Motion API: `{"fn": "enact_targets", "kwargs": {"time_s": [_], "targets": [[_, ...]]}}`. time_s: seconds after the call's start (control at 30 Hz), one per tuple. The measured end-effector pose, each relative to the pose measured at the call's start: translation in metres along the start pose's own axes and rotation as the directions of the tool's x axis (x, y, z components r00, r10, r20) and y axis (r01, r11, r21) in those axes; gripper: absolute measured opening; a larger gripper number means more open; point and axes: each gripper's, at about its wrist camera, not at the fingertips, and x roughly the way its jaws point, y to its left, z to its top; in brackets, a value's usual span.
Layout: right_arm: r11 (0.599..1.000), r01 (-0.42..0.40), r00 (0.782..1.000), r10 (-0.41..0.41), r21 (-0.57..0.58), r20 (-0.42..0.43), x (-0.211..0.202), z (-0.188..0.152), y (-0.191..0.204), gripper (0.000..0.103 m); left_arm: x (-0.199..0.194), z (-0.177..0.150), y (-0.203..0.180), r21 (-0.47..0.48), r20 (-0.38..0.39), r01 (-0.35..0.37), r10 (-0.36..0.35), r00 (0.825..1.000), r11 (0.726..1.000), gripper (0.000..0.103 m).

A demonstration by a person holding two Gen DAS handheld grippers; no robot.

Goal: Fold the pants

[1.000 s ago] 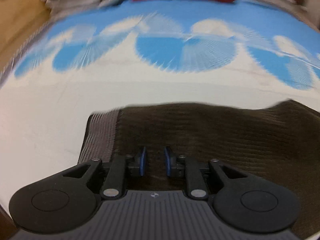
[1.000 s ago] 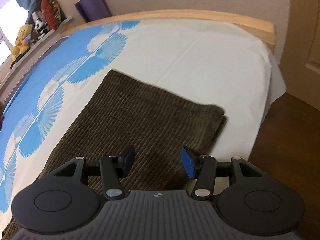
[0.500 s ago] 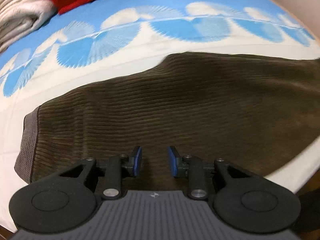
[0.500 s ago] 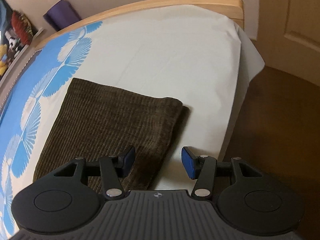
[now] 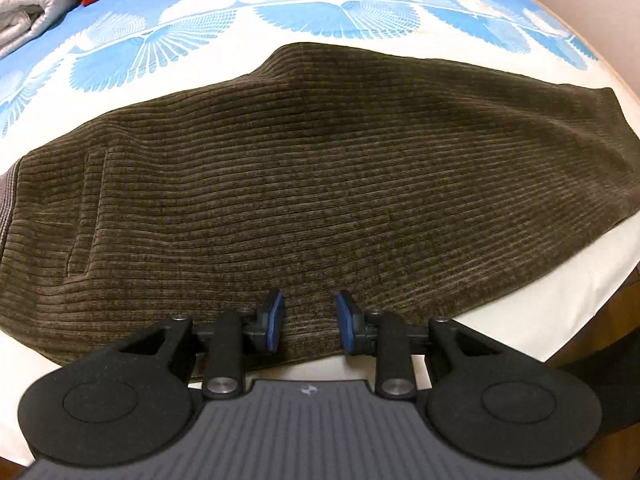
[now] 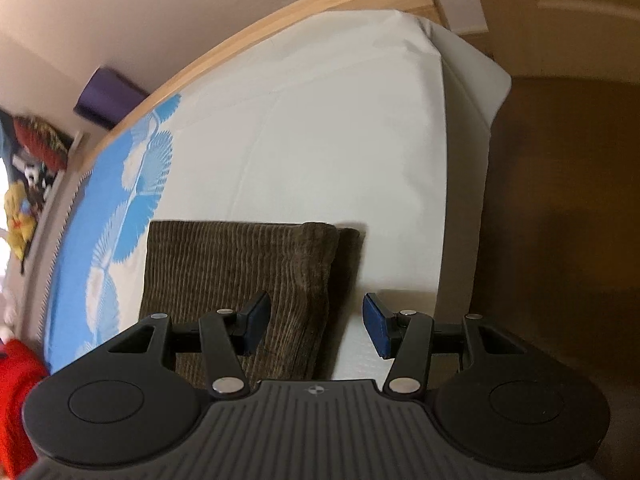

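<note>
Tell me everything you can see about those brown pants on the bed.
The pants are dark olive-brown ribbed corduroy, lying flat on the bedsheet, apparently already folded lengthwise. A grey waistband shows at the left end, with a stitched pocket outline near it. At the leg end, a lower layer peeks out beside the top one. Both grippers hover over the near edge with jaws open, gripping nothing.

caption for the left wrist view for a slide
Open left gripper above the near edge of brown corduroy pants laid flat on a blue-and-white bedsheet.
</note>
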Motion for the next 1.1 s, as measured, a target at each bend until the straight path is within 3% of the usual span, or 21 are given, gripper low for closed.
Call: {"fn": "enact_targets", "kwargs": {"time_s": [0.17, 0.37, 0.4, 0.43, 0.47, 0.7, 0.8, 0.87, 0.93, 1.03, 1.1], "targets": [[0.999, -0.031, 0.999, 0.031, -0.005, 0.010, 0.011, 0.004, 0.003, 0.053, 0.006, 0.005, -0.006, 0.021, 0.002, -0.017, 0.017, 1.000, 1.000, 0.033], [0.998, -0.010, 0.999, 0.012, -0.056, 0.041, 0.024, 0.003, 0.015, 0.051, 0.011, 0.005, -0.005, 0.023, 0.003, -0.007, 0.007, 1.000, 1.000, 0.033], [0.998, -0.004, 0.999, 0.007, -0.061, 0.047, 0.026, 0.002, 0.016, 0.044, 0.010, 0.004, -0.006, 0.024, 0.003, -0.008, 0.008, 1.000, 1.000, 0.033], [0.998, 0.000, 0.999, 0.003, -0.062, 0.047, 0.027, 0.001, 0.017, 0.023, 0.009, 0.005, -0.006, 0.023, 0.003, -0.008, 0.008, 1.000, 1.000, 0.033], [0.998, -0.010, 0.999, 0.012, -0.056, 0.037, 0.029, 0.001, 0.015, 0.020, 0.009, 0.005, -0.005, 0.023, 0.002, -0.007, 0.007, 1.000, 1.000, 0.033], [0.996, -0.071, 0.992, 0.075, -0.049, 0.103, 0.009, -0.004, 0.022, 0.014, 0.007, 0.005, -0.007, 0.021, 0.003, -0.008, 0.008, 1.000, 1.000, 0.034], [0.971, -0.098, 0.978, 0.135, -0.218, 0.160, -0.014, -0.015, 0.054, 0.013, 0.007, 0.005, -0.006, 0.019, 0.000, -0.006, 0.006, 1.000, 1.000, 0.033], [0.907, -0.126, 0.957, 0.218, -0.402, 0.192, -0.039, -0.036, 0.089, 0.013, 0.007, 0.006, -0.006, 0.018, -0.002, -0.007, 0.007, 1.000, 1.000, 0.033], [0.784, -0.165, 0.929, 0.327, -0.599, 0.172, -0.067, -0.073, 0.126, 0.013, 0.007, 0.006, -0.007, 0.018, -0.003, -0.007, 0.007, 1.000, 1.000, 0.033], [0.500, -0.214, 0.871, 0.486, -0.839, 0.068, -0.114, -0.156, 0.171, 0.013, 0.006, 0.006, -0.006, 0.017, 0.000, -0.009, 0.009, 1.000, 1.000, 0.033], [0.312, -0.251, 0.836, 0.548, -0.916, -0.042, -0.136, -0.212, 0.183, 0.013, 0.006, 0.006, -0.005, 0.014, 0.001, -0.005, 0.005, 1.000, 1.000, 0.033]]}}
